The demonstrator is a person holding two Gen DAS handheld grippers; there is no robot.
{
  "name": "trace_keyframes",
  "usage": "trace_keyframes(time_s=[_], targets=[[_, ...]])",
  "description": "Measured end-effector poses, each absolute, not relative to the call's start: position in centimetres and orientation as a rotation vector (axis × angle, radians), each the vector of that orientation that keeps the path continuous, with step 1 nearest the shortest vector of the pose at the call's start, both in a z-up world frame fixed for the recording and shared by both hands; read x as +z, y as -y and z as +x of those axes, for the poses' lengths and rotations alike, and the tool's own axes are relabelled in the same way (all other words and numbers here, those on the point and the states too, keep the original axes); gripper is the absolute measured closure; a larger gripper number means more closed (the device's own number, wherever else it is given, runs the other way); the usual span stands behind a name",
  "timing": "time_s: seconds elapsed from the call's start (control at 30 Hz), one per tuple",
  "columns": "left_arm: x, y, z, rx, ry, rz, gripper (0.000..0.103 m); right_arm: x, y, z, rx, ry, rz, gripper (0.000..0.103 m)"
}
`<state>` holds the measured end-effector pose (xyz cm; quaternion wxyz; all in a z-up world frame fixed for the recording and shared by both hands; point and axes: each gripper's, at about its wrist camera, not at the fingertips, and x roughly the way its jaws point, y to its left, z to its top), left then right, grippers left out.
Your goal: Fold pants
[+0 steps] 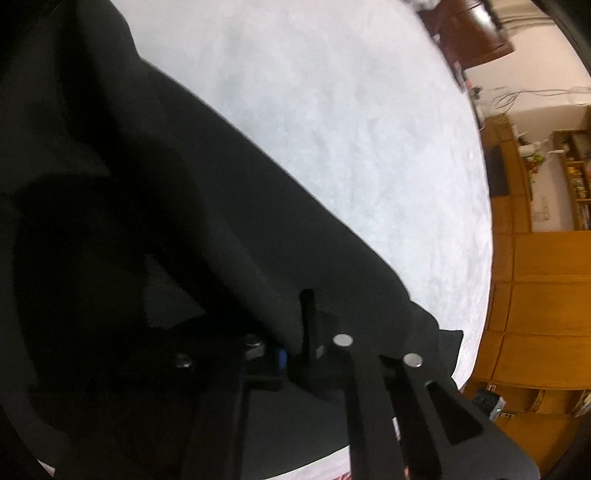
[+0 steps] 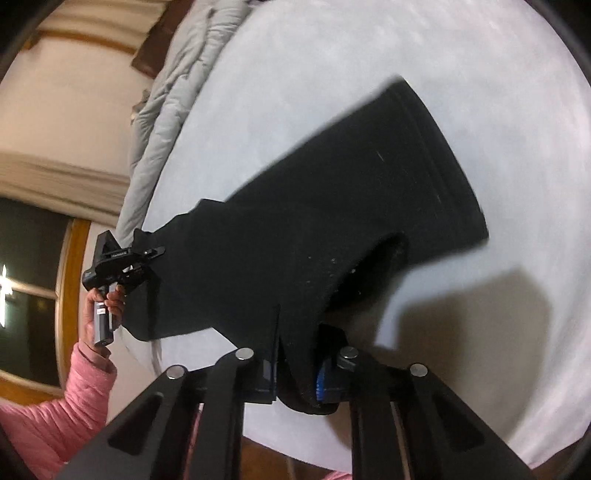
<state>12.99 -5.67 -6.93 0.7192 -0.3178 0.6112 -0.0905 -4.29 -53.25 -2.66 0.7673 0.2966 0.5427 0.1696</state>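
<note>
The black pants [image 2: 332, 221] hang lifted over the white bed sheet [image 2: 480, 74], with the waistband end at the upper right of the right wrist view. My right gripper [image 2: 295, 365] is shut on one edge of the cloth. My left gripper [image 1: 291, 350] is shut on another part of the black pants [image 1: 147, 184], which fill the left of its view. The left gripper [image 2: 147, 256] also shows in the right wrist view, held by a hand in a pink sleeve, clamped on the far corner of the cloth.
A grey quilt [image 2: 173, 92] lies bunched along the bed's far side. Wooden cabinets [image 1: 535, 277] and shelves stand beyond the white sheet [image 1: 351, 129]. A dark wooden headboard [image 1: 469, 33] is at the top.
</note>
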Motion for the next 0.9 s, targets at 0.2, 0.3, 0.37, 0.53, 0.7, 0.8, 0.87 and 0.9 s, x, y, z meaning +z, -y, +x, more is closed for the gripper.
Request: trace_keyframes(time_s=[0.2,0.3,0.37,0.53,0.7,0.8,0.87,0.9], targets=[[0.0,8.4,5.6,-0.174,-0.971,-0.545,0.099,4.8,53.8,-0.7,0.393,-0.993,0.491,0.091],[3.2,10.0,-0.1,-0.129,-0.772,-0.454,0.098,7.1,54.0,0.6,0.402,-0.936,0.435,0.091],[2.9,10.1,-2.8,-0.109,-0.763,-0.44,0.097,6.2,54.5,1.1,0.375,-0.987,0.418,0.091],[-3.3,12.1,-5.1,-0.064,-0.93,-0.408,0.096,-2.4,56.1,2.0,0.235,-1.274,0.446,0.088],[-5.0,11.3,-5.9,-0.041,-0.94,-0.384,0.096,-1.1,56.1,1.5,0.142,-1.236,0.453,0.056],[-5.0,11.1,-5.9,-0.051,-0.949,-0.378,0.096,2.2,54.1,0.1,-0.04,-1.187,0.175,0.054],[-5.0,10.8,-6.0,-0.05,-0.946,-0.368,0.096,4.1,51.3,-0.4,-0.056,-1.142,0.06,0.054],[-5.4,10.1,-6.2,-0.048,-0.944,-0.367,0.095,4.6,50.3,-0.4,-0.041,-1.129,0.045,0.054]])
